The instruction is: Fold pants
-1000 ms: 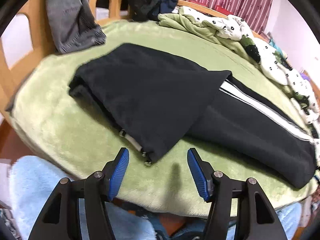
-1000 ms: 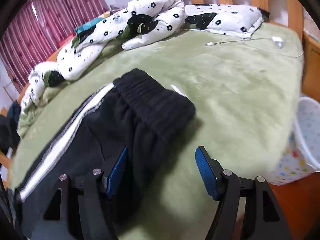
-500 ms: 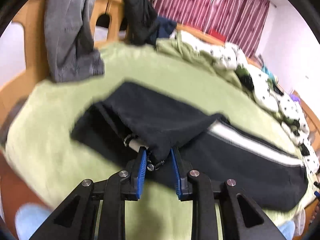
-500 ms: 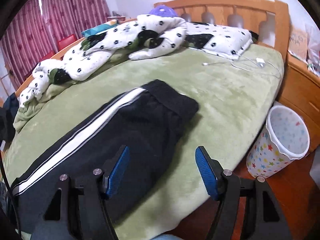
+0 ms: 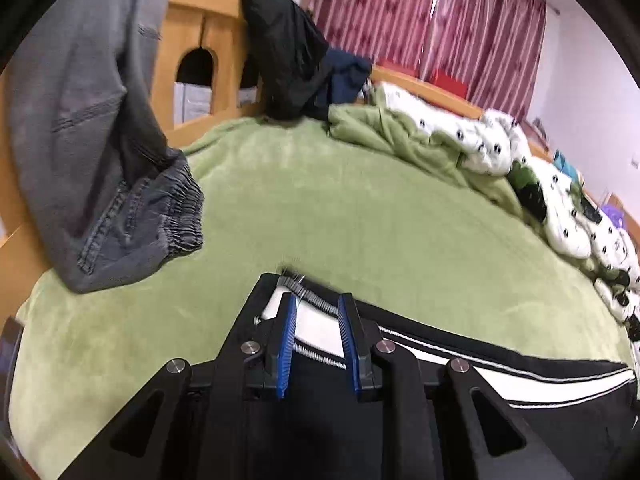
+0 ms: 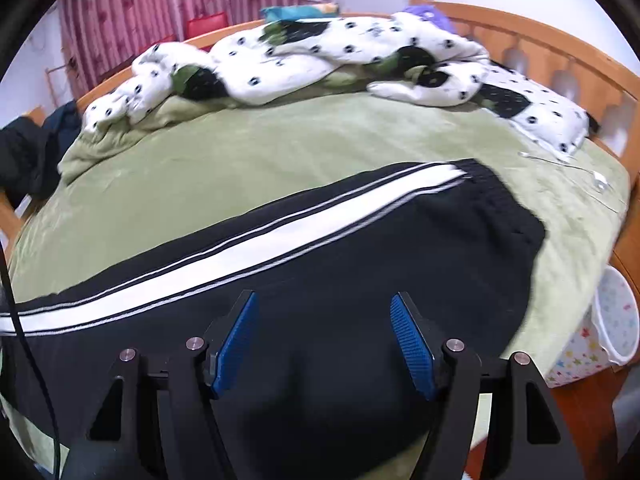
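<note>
The black pants [image 6: 360, 248] with a white side stripe lie stretched across the green bed [image 6: 320, 140], waistband to the right. The left gripper [image 5: 316, 344] has its jaws clenched on the pants' cuff end; the right gripper [image 6: 324, 340] hovers over the dark fabric with jaws spread wide. A star-patterned bin [image 6: 612, 320] stands beside the bed, contents unseen; no writing is readable

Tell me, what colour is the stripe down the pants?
White, edged with thin white lines, on the black pants. The right wrist view shows the stripe best.
</note>
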A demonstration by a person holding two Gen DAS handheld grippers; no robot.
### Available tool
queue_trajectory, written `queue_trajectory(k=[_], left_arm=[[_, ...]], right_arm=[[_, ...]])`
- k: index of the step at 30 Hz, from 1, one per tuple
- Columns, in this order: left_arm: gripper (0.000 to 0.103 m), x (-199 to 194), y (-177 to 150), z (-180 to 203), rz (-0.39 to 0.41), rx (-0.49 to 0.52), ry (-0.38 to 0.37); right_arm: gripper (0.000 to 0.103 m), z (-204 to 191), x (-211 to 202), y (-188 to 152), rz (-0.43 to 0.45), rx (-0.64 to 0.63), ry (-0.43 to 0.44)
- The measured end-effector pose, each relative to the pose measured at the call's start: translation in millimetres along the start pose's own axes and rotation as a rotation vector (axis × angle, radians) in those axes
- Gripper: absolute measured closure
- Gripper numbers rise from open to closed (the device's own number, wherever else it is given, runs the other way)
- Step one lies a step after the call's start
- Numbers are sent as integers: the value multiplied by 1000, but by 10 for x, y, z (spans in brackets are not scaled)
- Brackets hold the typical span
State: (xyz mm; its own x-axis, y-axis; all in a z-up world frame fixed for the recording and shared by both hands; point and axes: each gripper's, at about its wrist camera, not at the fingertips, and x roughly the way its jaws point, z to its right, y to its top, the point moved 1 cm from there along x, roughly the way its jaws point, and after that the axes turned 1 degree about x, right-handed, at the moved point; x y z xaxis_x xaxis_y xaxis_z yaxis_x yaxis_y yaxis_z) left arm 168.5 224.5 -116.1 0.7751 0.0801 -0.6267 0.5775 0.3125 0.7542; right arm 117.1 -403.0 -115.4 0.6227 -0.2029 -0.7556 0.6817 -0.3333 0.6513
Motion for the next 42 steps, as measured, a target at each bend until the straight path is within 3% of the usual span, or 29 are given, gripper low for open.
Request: queue_trajectory(k=[4, 6, 15, 16, 19, 22, 25, 27, 30, 31, 32, 34, 38, 40, 42], left_arm=[[53, 165, 4, -75, -49, -14, -7], [52, 262, -17, -90, -73, -20, -17], [52, 828, 38, -94, -194, -3, 91], [63, 878, 39, -88, -205, -5, 95], [74, 920, 22, -80, -181, -5, 108], [77, 878, -6, -45, -151, 15, 125], [79, 825, -2, -8, -127, 36, 140], [79, 795, 13, -12, -119, 36, 137], [79, 764, 23, -35, -112, 31, 128], [79, 747, 22, -39, -104, 30, 124], [79, 731, 19, -36, -96, 30, 123], [80, 686, 13, -49, -74, 17, 119], [80, 585, 61, -102, -31, -15, 109], [80, 651, 57, -103, -39, -10, 126], [80, 824, 3, -117, -105, -10, 157]], right_arm=[[35, -168, 165, 32, -16, -37, 26], [35, -268, 261, 76, -16, -77, 46], [35, -561, 691, 407, -20, -275, 185], [35, -589, 755, 443, -27, -299, 202], [35, -679, 909, 559, -14, -373, 215], [35, -794, 1090, 679, -17, -462, 235], [35, -843, 1302, 770, -76, -528, 280], [36, -841, 1481, 781, -177, -563, 336], [53, -823, 1567, 712, -233, -629, 346], [67, -821, 1547, 691, -223, -648, 351], [90, -821, 1539, 680, -228, -658, 353], [93, -826, 1484, 694, -200, -642, 347], [95, -839, 1262, 760, -59, -618, 341], [96, -847, 1353, 798, -64, -572, 355], [96, -926, 1567, 744, -101, -585, 324]])
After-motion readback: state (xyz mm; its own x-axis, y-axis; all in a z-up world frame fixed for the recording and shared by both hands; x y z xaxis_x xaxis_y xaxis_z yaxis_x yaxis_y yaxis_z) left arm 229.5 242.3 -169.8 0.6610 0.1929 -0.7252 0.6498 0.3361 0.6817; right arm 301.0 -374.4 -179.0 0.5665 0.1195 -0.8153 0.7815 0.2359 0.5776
